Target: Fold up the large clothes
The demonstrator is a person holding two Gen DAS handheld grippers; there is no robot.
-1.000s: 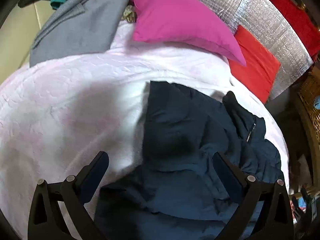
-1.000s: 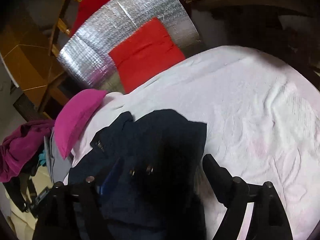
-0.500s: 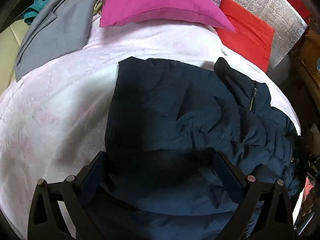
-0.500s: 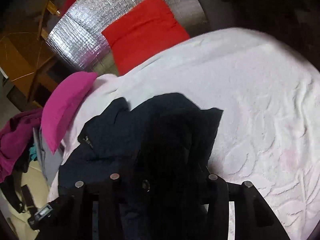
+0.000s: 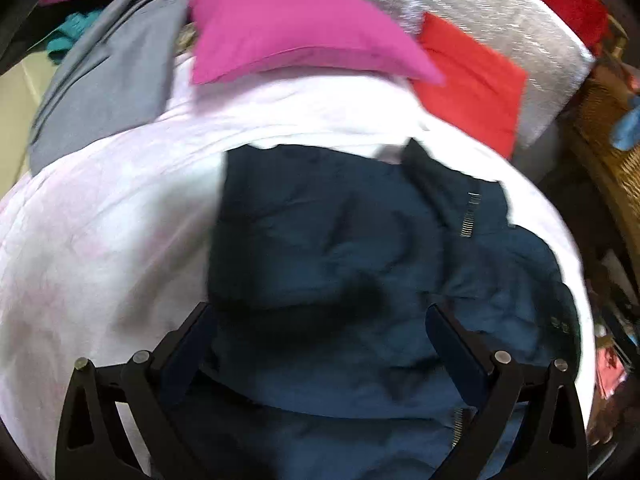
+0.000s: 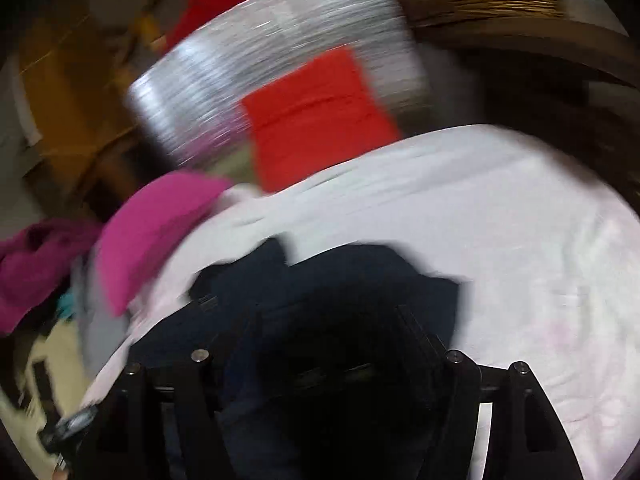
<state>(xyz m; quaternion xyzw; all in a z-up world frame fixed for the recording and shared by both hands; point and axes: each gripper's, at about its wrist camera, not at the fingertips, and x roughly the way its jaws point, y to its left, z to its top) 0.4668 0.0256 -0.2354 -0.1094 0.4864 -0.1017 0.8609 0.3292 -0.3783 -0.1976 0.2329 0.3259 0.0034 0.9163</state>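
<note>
A dark navy jacket (image 5: 340, 240) lies crumpled on the white bedspread (image 5: 100, 240), its zip showing at the right. My left gripper (image 5: 320, 340) hovers over the jacket's near part, jaws wide open, cloth below them but not pinched. In the right wrist view the jacket (image 6: 360, 280) bunches up as a dark mass that fills the gap of my right gripper (image 6: 330, 320). Its jaws are opening, with the cloth still reaching both fingers. This view is blurred by motion.
A magenta pillow (image 5: 288, 32) and a red cushion (image 5: 472, 80) lie at the head of the bed against a silver foil panel (image 5: 500, 12). A grey garment (image 5: 104, 80) hangs off the far left. A wicker basket (image 5: 600, 128) stands to the right. Bare bedspread (image 6: 520, 240) stretches right of the jacket.
The right jaws narrowed onto the jacket, then widened a little, and that gripper drew back. The left gripper slid over the jacket, which now lies between its open jaws.
</note>
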